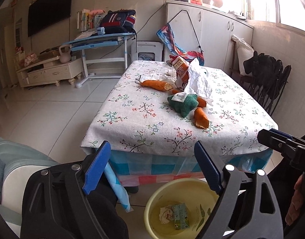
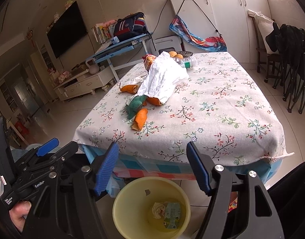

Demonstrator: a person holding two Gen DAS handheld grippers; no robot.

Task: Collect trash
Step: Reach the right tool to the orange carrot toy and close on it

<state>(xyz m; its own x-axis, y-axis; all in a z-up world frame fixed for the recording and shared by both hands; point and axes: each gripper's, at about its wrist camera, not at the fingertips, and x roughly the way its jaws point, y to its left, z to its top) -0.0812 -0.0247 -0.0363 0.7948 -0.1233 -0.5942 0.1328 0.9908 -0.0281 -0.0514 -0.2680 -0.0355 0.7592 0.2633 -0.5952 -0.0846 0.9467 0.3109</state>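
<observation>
Both tools, left tool and right tool, hang spread and empty above the yellow bin, which holds a crumpled tissue and carton, while orange peels and white wrapper wait on the surface.

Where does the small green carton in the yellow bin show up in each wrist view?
Left wrist view: green carton lies at bottom centre, inside the yellow bin, right of a crumpled tissue.
Right wrist view: green carton lies at bottom centre, in the yellow bin, again right of the tissue.
Shared landmark: the green plush toy on the floral tablecloth.
</observation>
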